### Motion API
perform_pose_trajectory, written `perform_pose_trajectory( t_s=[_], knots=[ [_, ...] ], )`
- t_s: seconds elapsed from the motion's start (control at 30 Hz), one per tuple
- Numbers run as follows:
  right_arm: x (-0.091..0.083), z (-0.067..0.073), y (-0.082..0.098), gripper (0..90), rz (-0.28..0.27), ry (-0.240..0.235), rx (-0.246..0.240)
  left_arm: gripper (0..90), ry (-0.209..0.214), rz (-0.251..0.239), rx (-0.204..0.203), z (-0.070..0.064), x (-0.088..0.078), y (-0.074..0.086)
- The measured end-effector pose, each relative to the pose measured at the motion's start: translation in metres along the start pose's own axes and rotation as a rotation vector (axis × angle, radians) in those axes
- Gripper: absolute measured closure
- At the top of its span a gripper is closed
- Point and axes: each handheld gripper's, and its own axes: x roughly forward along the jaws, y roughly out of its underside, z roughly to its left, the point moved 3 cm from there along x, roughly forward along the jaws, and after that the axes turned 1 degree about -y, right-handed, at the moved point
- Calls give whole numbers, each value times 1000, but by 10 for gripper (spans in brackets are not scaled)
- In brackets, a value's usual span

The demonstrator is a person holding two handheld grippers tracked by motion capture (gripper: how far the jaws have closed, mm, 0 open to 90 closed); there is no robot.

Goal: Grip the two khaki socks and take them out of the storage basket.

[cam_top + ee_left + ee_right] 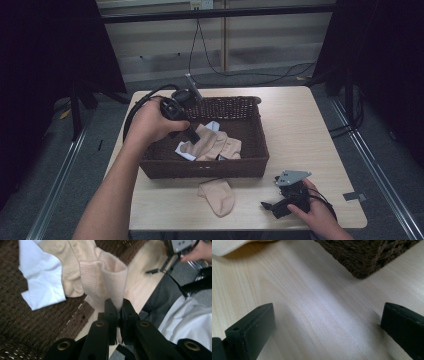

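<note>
a: where's the left tool (191,134)?

b: over the brown woven basket (252,131), gripped in the person's left hand (150,120). in the left gripper view its black jaws are pressed together on the ribbed cuff of a beige sock (107,277), and the cuff stands up out of the pinch like a tube.

a: and what lies in the basket?

b: more beige socks (217,145) piled in the middle, with a white cloth (42,275) beside and partly under them (the white piece shows at two edges of the pile in the high view). the pinched sock belongs to that pile.

a: anything outside it?

b: one more beige sock (217,196) lies flat on the pale wood counter (300,130), just in front of the basket's near wall.

a: the right tool (272,206)?

b: low at the near right of the counter, held by the right hand (312,212), well apart from the basket. in the right gripper view its jaws are spread wide with bare wood between them, a basket corner (367,255) ahead, and an edge of the loose sock at the upper left.
</note>
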Motion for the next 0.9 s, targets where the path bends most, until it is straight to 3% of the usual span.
perform_pose_trajectory(
  t_s=[0.57, 0.9],
  knots=[
    [0, 0, 0, 0, 0, -1, 0, 852, 19, 18, 67, -17, 2, 5],
    [0, 0, 0, 0, 0, -1, 0, 848, 45, 17, 123, -38, 17, 9]
  ],
)
